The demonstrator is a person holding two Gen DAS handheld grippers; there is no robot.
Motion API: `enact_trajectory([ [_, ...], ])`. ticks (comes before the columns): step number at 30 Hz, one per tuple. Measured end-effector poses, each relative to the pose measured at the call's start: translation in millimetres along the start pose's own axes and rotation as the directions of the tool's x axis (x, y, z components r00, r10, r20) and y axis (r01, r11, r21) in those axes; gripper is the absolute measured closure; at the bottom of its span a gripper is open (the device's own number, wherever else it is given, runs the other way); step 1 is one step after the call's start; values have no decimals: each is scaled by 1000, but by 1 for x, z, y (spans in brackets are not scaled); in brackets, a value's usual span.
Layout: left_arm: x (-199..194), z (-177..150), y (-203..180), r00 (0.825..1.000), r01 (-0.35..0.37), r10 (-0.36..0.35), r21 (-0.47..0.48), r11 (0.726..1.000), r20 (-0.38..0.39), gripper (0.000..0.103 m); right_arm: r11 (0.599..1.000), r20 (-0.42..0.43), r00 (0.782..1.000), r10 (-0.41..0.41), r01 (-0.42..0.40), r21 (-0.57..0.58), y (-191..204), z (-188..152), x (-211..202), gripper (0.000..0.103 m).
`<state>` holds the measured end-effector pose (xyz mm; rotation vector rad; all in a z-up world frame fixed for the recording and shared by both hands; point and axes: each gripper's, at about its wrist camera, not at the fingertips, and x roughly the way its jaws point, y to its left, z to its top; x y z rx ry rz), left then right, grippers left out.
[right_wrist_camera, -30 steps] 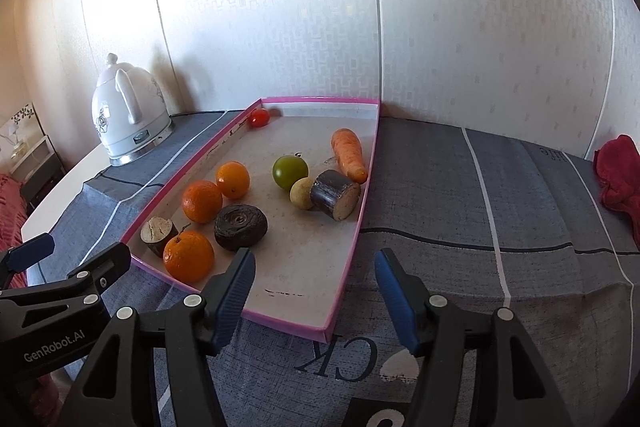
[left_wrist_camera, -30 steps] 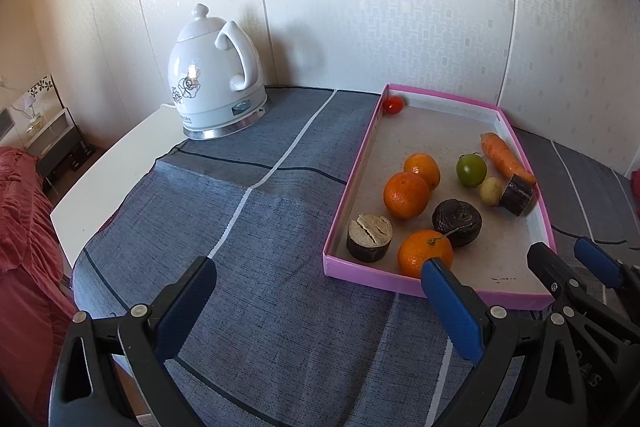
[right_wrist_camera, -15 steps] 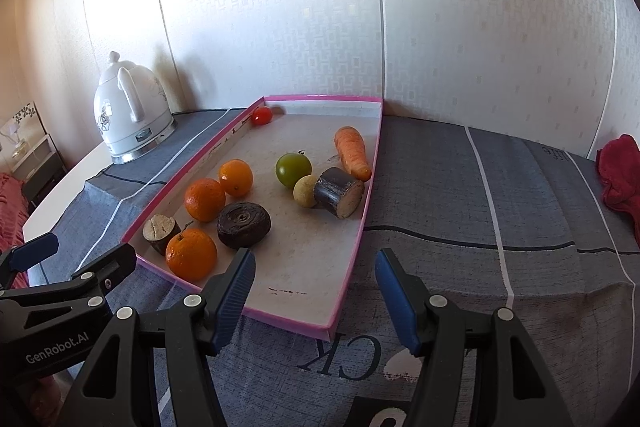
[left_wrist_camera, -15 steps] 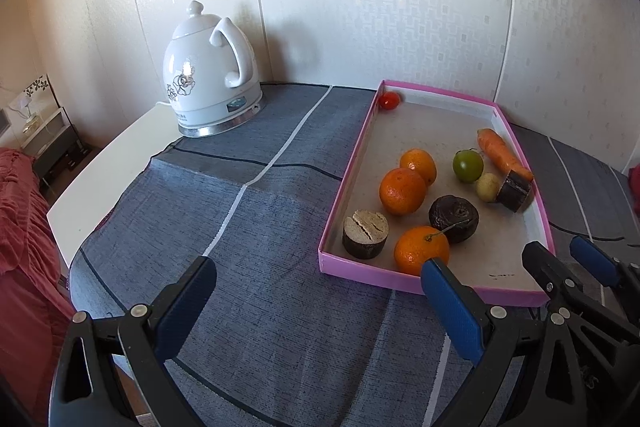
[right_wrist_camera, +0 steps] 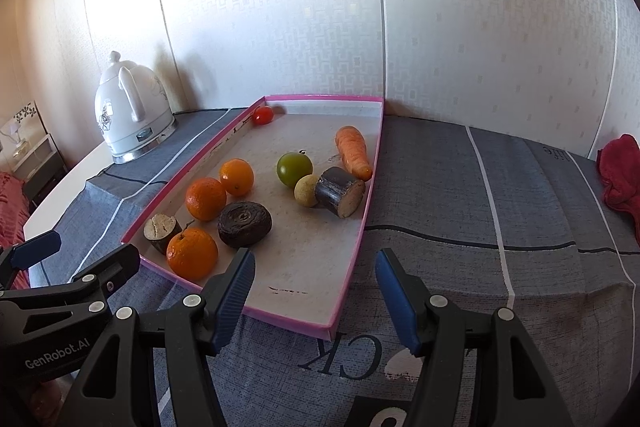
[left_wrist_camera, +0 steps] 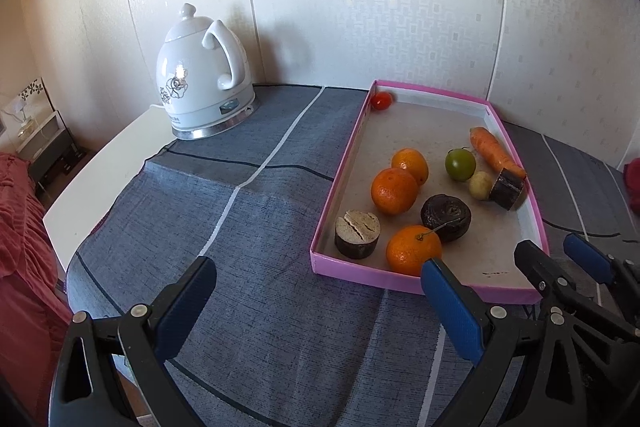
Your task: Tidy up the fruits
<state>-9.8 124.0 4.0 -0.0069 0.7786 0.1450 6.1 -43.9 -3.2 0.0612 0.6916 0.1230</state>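
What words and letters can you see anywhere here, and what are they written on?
"GenRobot.AI": white print on the left claw's black body.
"CK": big dark letters, upside down, on the grey tablecloth.
Small dark word on the tablecloth near the red cloth: too blurred to read.
Lettering on the white kettle's base: too small to read.

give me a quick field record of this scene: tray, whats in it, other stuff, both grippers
tray: pink tray on grey tablecloth
oranges: three, at its near left
green fruit: mid tray
carrot: along right wall
red tomato: far left corner
dark cut pieces: three, among the fruit
kettle: white, outside the tray, far left
left gripper: open, empty, short of tray
right gripper: open, empty, over tray's near right corner
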Motion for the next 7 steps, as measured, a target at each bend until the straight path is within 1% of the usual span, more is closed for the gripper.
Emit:
enact_trajectory([
  [7,2,0,2,1000,-10,10,-12,1000,-8,0,1000,4,1000,-1,1,7,-1,1,-1,39],
])
